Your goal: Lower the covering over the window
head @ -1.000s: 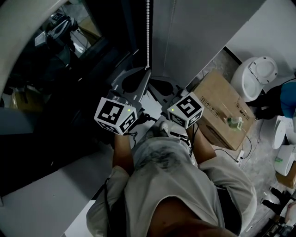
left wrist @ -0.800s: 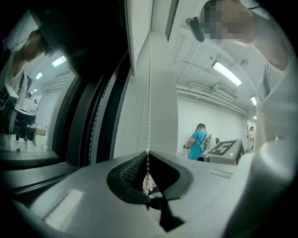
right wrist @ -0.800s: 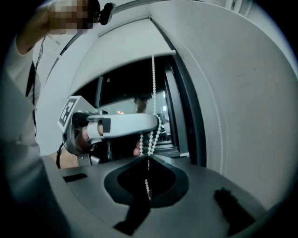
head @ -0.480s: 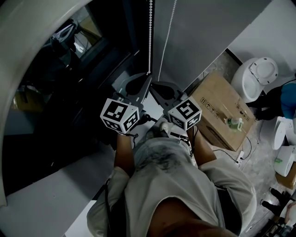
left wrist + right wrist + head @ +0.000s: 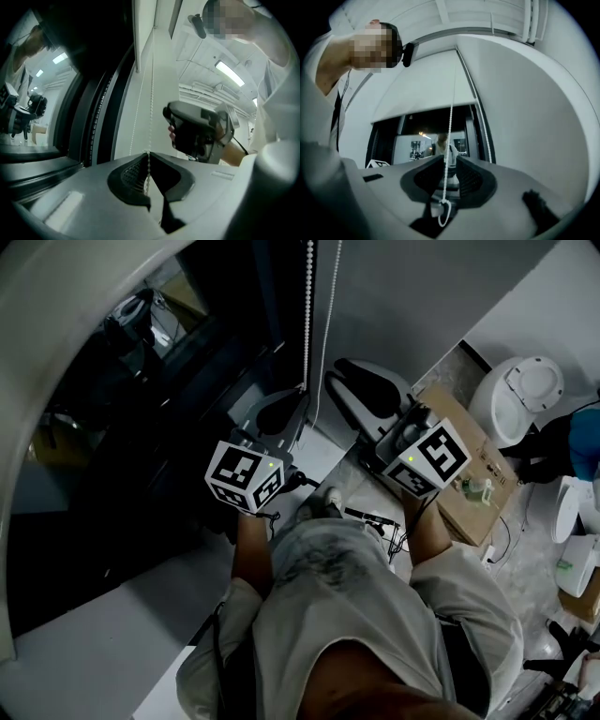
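The window is the biggest thing here. Its roller blind hangs with the bottom hem across the upper part of the opening, and the dark glass beneath it is uncovered, so the lowering looks only partly done. The blind reads as light, thin cloth that should offer little resistance. It is not a thing to grab directly, since it is worked through its cord. On the floor at the right lies a closed cardboard box whose contents are hidden. 1 small bottle rests on top of the box, and beyond it stands a white round-lidded thing, perhaps a bin, shut. The left gripper points level at the wall and is clenched on 1 strand of the bead chain, which runs straight up from its tips. The right gripper is higher and tilted upward. Its jaws have just been opening, and the other strand drops loosely between them without being pinched, its end loop dangling near the jaw roots. The chain is slender, limp and light, and a smooth cord this thin would slip. The beads should give the pads something to bite on, so the best hold is likely square across 1 strand, high up, pulling straight down. I cannot tell which of the 2 strands lowers the blind.
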